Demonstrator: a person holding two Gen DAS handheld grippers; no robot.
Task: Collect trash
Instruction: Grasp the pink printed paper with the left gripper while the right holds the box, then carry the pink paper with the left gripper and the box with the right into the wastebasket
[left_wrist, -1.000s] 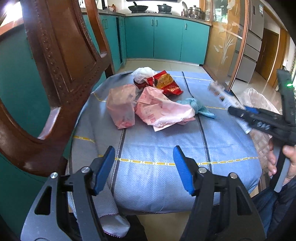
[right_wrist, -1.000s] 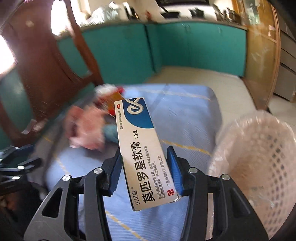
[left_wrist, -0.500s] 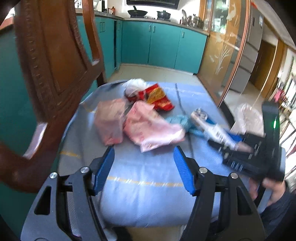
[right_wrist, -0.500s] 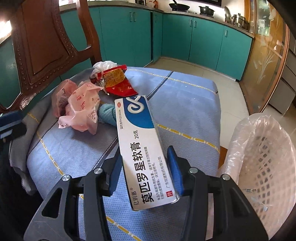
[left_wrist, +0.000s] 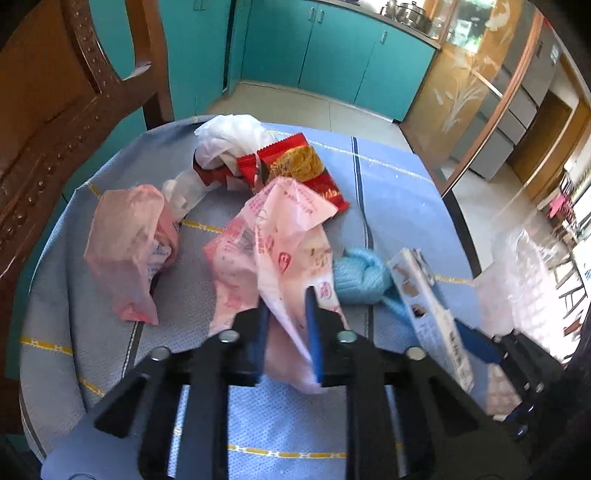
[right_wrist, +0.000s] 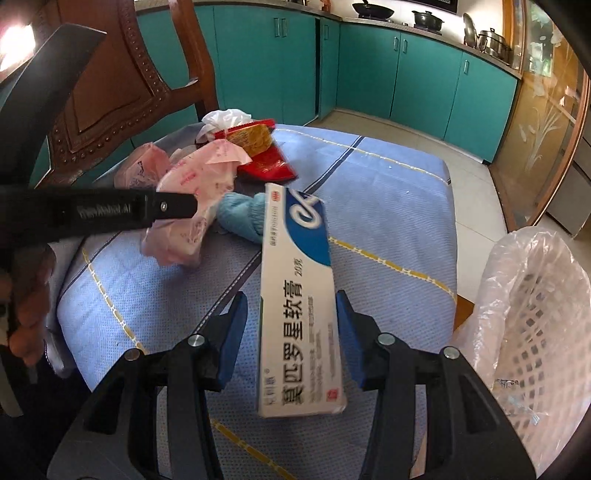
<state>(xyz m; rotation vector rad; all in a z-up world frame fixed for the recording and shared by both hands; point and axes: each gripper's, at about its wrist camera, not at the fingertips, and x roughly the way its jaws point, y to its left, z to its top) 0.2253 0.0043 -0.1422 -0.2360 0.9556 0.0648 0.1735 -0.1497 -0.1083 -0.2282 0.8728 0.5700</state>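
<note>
My left gripper (left_wrist: 285, 334) is shut on a crumpled pink plastic bag (left_wrist: 284, 236), pinching its near edge on the blue tablecloth (left_wrist: 391, 192). The bag also shows in the right wrist view (right_wrist: 199, 188). My right gripper (right_wrist: 291, 332) has opened: its jaws stand apart from the white-and-blue ointment box (right_wrist: 299, 295), which tilts loose between them. The box also shows in the left wrist view (left_wrist: 428, 314). A second pink bag (left_wrist: 129, 247), a red snack wrapper (left_wrist: 295, 166), a white bag (left_wrist: 229, 136) and a light blue cloth (left_wrist: 360, 275) lie on the table.
A lined white mesh bin (right_wrist: 535, 325) stands right of the table, just beside my right gripper. A carved wooden chair (left_wrist: 66, 110) rises at the table's left. Teal cabinets (right_wrist: 424, 74) line the back wall.
My left gripper moved forward over the table and shut on the pink bag. My right gripper's jaws opened away from the ointment box, which now tilts loose.
</note>
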